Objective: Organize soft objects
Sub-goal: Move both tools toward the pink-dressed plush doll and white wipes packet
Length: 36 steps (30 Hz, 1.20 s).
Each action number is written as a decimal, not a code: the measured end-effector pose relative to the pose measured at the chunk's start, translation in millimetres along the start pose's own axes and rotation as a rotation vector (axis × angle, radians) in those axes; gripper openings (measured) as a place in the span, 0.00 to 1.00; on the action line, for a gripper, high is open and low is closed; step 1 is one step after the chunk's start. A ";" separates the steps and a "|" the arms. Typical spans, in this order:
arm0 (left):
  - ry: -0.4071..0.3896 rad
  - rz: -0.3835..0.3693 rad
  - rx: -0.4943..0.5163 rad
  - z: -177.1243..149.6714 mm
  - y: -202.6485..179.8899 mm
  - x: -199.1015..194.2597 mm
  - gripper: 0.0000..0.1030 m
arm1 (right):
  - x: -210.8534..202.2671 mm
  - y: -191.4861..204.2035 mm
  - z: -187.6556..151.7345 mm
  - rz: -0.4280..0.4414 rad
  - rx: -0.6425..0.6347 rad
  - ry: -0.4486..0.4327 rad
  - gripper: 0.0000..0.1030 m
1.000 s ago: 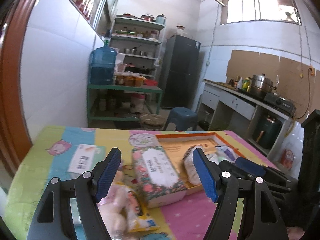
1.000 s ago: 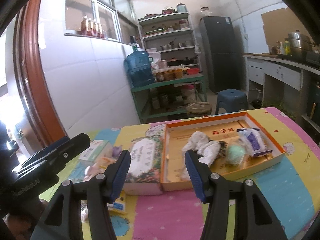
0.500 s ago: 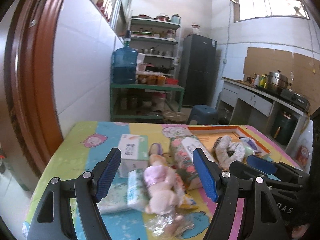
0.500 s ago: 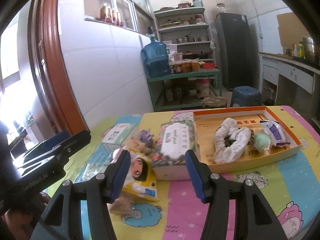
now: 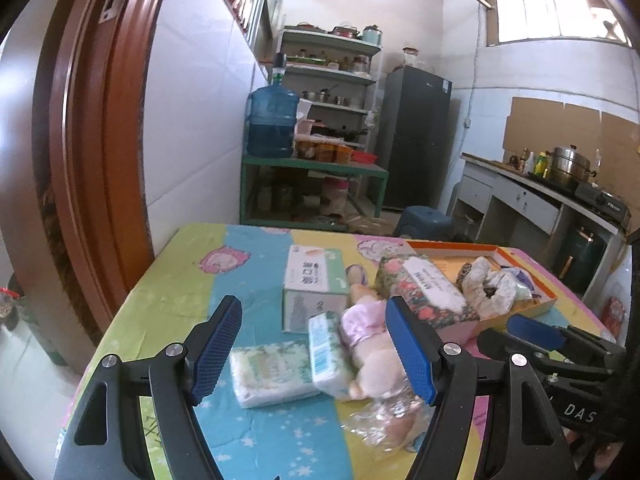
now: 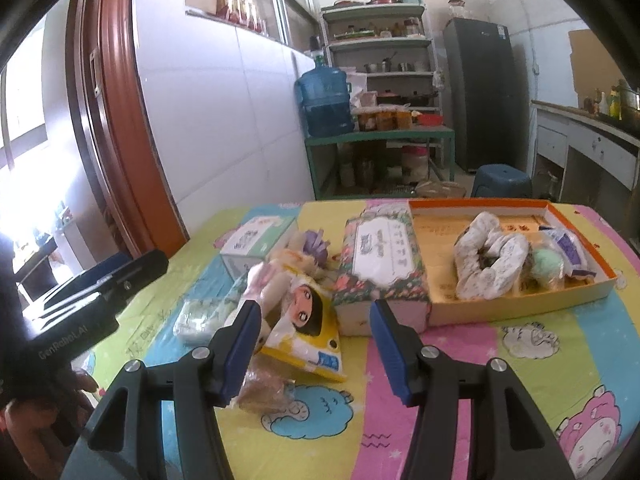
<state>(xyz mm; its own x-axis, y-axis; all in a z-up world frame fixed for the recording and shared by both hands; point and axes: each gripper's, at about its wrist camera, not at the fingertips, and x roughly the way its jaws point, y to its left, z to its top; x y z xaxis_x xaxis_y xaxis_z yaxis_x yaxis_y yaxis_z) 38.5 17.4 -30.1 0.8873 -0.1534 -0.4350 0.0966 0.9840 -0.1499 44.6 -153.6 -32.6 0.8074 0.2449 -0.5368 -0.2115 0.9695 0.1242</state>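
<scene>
Your surface [image 6: 460,364], spread with its cartoon-print cloth, carries two groups, and only one of them looks sorted. The orange tray [image 6: 520,306] on the right side already holds a white-and-dark plush bundle [image 6: 486,256], a pale green soft ball [image 6: 546,264] and a small wrapped packet [image 6: 568,246], so judge that part done. The rest is a loose heap to the left of the tray: the floral tissue pack [image 6: 378,258] lies touching the tray's left wall, the white-and-green tissue box [image 5: 314,288] sits behind the heap, and near you lie a soft tissue packet [image 5: 272,372], a second packet [image 5: 326,352] leaning on it, the doll in the pink dress [image 5: 364,340], the yellow cartoon-face pack [image 6: 308,320] and a crinkled clear bag [image 5: 388,420].

By my reckoning you are under halfway, with at least six items left outside the tray.

Your left hand-held gripper [image 5: 314,354] hangs above the heap with its jaws wide apart and nothing between them; your right hand-held gripper [image 6: 316,350] is likewise spread and empty, just above the cartoon-face pack.
</scene>
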 end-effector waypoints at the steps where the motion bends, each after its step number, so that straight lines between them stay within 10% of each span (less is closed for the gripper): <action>1: 0.004 -0.003 -0.006 -1.8 3.6 1.2 0.73 | 3.2 1.1 -1.9 0.001 -0.001 0.009 0.55; 36: 0.073 0.078 -0.099 -38.2 69.0 26.0 0.73 | 82.2 65.3 -12.2 0.072 -0.061 0.179 0.55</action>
<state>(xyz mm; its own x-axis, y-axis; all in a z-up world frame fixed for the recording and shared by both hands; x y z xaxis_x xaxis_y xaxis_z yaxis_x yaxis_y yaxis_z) 51.0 77.8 -85.7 0.8546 -0.0862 -0.5120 -0.0200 0.9799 -0.1983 90.4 -70.4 -78.8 0.6797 0.3016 -0.6686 -0.3024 0.9457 0.1192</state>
